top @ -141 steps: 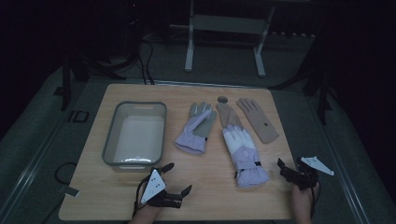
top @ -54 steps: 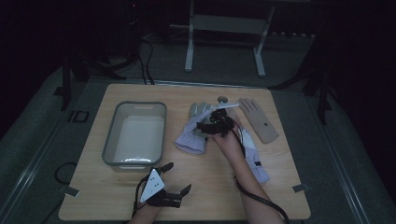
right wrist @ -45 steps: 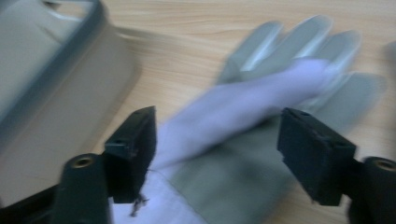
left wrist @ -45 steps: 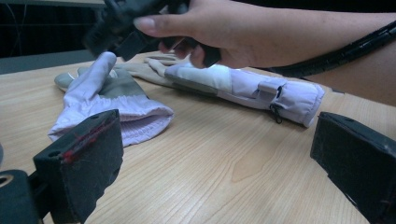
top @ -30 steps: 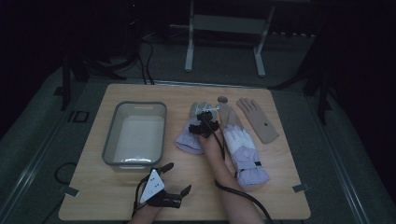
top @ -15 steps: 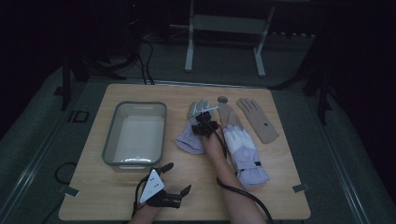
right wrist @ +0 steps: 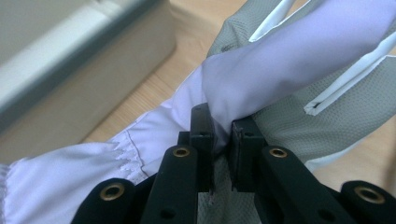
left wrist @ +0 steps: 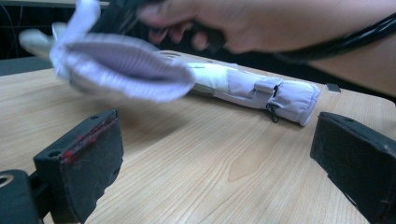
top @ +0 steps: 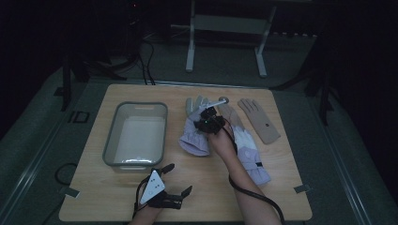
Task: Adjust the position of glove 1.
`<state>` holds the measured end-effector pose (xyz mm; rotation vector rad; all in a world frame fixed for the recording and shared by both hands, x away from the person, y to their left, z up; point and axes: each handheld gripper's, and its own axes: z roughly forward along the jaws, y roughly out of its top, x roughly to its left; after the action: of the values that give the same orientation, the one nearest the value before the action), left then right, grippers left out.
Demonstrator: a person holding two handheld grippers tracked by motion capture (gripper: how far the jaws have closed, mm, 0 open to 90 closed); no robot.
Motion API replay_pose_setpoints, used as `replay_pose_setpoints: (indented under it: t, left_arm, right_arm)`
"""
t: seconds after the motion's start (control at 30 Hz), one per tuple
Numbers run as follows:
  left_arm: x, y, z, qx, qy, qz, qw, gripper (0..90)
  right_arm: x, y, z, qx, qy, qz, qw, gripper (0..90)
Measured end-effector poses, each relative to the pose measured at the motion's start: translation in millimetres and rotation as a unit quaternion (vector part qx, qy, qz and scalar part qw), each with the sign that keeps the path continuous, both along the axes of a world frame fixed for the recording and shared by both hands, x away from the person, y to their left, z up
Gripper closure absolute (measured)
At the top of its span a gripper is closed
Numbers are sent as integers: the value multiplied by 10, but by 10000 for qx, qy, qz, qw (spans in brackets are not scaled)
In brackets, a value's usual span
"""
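Two grippers are at work: the right gripper [top: 207, 123], on a forearm stretched from the table's [top: 291, 154] near edge to its middle, has just closed its jaws on a fold of the lilac glove [top: 195, 137] beside the grey tub [top: 136, 136]; the left gripper [top: 174, 180] rests at the near edge, jaws apart and empty.

The lavender glove [right wrist: 280, 60] is smooth matt cloth with textured grey palm fabric; the table [left wrist: 210, 168] is pale grained wood; the bin [top: 136, 136] is translucent grey plastic; the fingers [left wrist: 79, 158] have matt black rubbery pads.
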<state>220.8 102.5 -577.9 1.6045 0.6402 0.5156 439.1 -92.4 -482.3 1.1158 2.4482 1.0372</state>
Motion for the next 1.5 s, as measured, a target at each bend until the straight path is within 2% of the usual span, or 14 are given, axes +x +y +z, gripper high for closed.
replay_pose_setpoints:
  t: [0.07, 0.2, 0.27, 0.4, 0.43, 0.5, 0.57, 0.6, 0.67, 0.83, 0.97, 1.27, 1.43, 1.5]
  left_arm:
    - [-1, -1, 0, 5, -2, -1, 10000, 30]
    - [-2, -2, 0, -1, 2, 7, 10000, 30]
    - [-1, -1, 0, -7, 3, 9, 10000, 30]
    - [-2, -4, 0, 10, -9, 6, 10000, 30]
    - [-3, -5, 0, 2, -9, 13, 10000, 30]
    - [-2, -3, 0, 14, -10, 5, 10000, 30]
    - [-1, -4, 0, -4, -1, 7, 10000, 30]
    - [-2, -2, 0, 5, -8, 5, 10000, 30]
    - [-5, -4, -1, -2, -8, 6, 10000, 30]
    - [-1, 0, -1, -13, -1, -9, 10000, 30]
    - [-1, 0, -1, -10, -5, -12, 10000, 30]
    - [-1, -1, -1, -8, -4, -19, 10000, 30]
    - [-1, 1, -1, -11, -5, -16, 10000, 30]
    - [0, 1, -1, -9, -14, -12, 10000, 30]
  right_arm:
    - [-135, -92, 223, 34, -301, 170, 9994, 820]
    - [-264, -167, 376, -5, -473, 364, 9982, 820]
    - [-355, -209, 427, -175, -528, 620, 9965, 820]
    - [-412, -254, 393, -273, -582, 694, 9955, 819]
    - [-415, -270, 361, -215, -528, 677, 9961, 819]
    - [-434, -254, 254, -428, -591, 627, 9954, 819]
    - [-418, -236, 133, -421, -445, 671, 9959, 819]
    - [-402, -203, 9, -665, -443, 668, 9946, 818]
    - [-386, -198, -39, -663, -365, 659, 9950, 817]
    - [-218, -204, -389, -837, 20, 520, 9951, 794]
    - [-168, -221, -486, -748, 145, 474, 9960, 762]
    - [-202, -232, -378, -547, 167, 487, 9972, 402]
    - [-232, -284, -267, -393, 44, 454, 9982, 336]
    - [-287, -329, -126, -209, -84, 426, 9988, 261]
